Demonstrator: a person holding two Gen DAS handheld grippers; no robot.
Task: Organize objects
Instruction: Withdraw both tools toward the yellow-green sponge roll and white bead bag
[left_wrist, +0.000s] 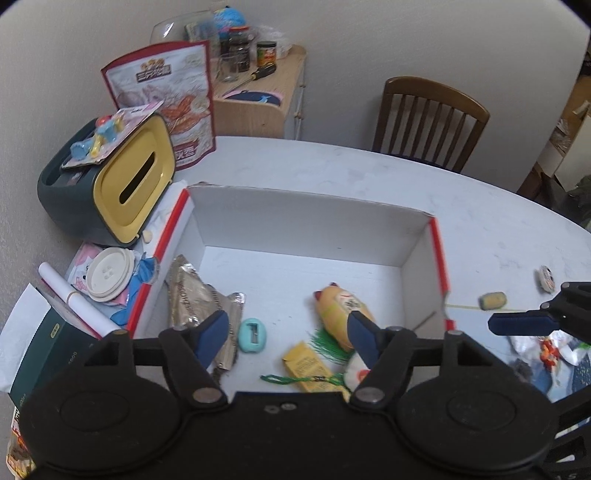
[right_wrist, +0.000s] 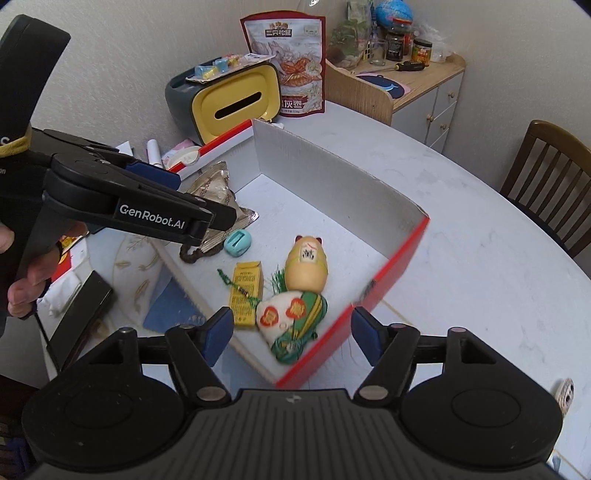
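Both grippers hang over the red-edged box (right_wrist: 391, 258), jaws spread wide, nothing held. The left gripper (left_wrist: 286, 330) has the teal sharpener (left_wrist: 252, 335) just inside its left finger and the cat doll (left_wrist: 341, 314) at its right finger. The right gripper (right_wrist: 291, 332) frames the embroidered pouch (right_wrist: 291, 321). This looks like a lull between drops; next comes fetching a stray, perhaps the small yellow piece (left_wrist: 492, 300) outside the box. The box's near wall is cut off, and the clutter beyond the right gripper is blurred.

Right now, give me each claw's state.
Left claw: open, holding nothing, above the box.
Right claw: open, holding nothing.
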